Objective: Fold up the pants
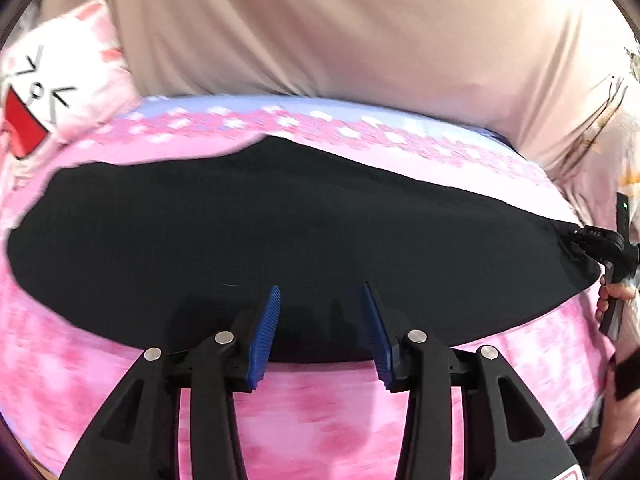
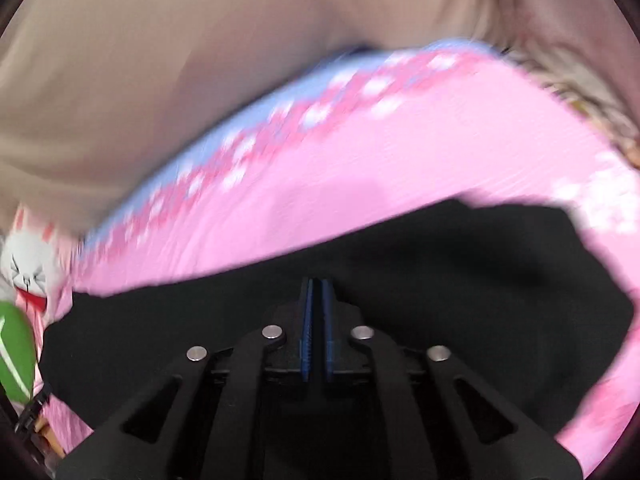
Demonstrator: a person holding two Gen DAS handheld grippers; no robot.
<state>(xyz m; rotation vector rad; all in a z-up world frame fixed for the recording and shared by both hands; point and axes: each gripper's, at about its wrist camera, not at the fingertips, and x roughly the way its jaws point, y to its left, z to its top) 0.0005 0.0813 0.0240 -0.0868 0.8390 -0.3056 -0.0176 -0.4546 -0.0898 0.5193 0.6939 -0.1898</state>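
Note:
Black pants point(image 1: 280, 220) lie flat across a pink bed sheet point(image 1: 320, 412). My left gripper point(image 1: 320, 292) is open, its blue pads point(image 1: 264, 336) over the near edge of the pants and holding nothing. In the left wrist view my right gripper point(image 1: 570, 242) is at the right end of the pants, pinching the cloth. In the right wrist view the right gripper point(image 2: 316, 284) has its blue pads pressed together with black pants fabric point(image 2: 440, 272) around and under them. That view is blurred.
A white and pink bunny pillow point(image 1: 60, 84) lies at the far left. A beige cover point(image 1: 320, 28) rises behind the bed. The sheet has a blue and pink flowered border point(image 1: 280, 118) along its far edge. A green object point(image 2: 16, 356) shows at the left of the right wrist view.

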